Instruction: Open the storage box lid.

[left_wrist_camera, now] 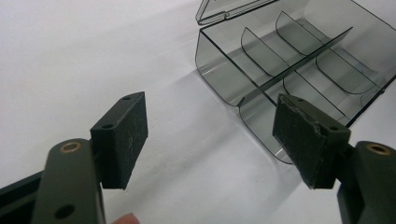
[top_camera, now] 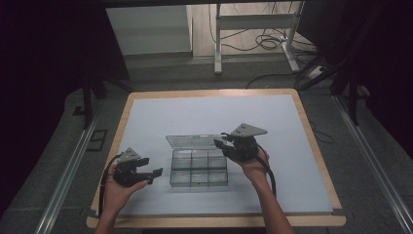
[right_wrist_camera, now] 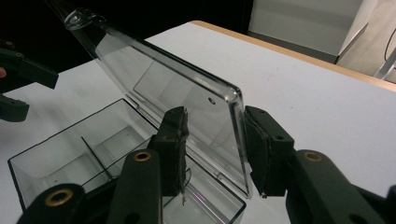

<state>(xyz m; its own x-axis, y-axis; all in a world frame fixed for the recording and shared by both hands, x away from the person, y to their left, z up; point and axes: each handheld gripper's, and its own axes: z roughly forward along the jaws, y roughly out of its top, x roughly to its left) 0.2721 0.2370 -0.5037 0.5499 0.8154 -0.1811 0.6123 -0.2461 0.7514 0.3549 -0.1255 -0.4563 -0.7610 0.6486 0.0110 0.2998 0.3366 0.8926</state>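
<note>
The box sits near the middle of the table, a clear, smoke-tinted plastic case with rounded corners, split by thin partitions into six compartments, two rows of three. Its lid is a flat, glossy transparent panel with a raised rim, hinged at the far long side and standing tilted up and open; in the right gripper view its upper corner runs out of frame into the dark. The right gripper straddles the lid's free edge, one black rubbery pad on each face; whether the pads press the plastic is hard to tell, a thin gap seems to remain on one side, so it reads as unclenched around the lid. The left gripper hovers just beside the box's left end, jaws spread wide with nothing between them, its pads scuffed and one frayed at the edge. The table has a matte pale sheet over a light wooden top. The floor beyond is dim.
</note>
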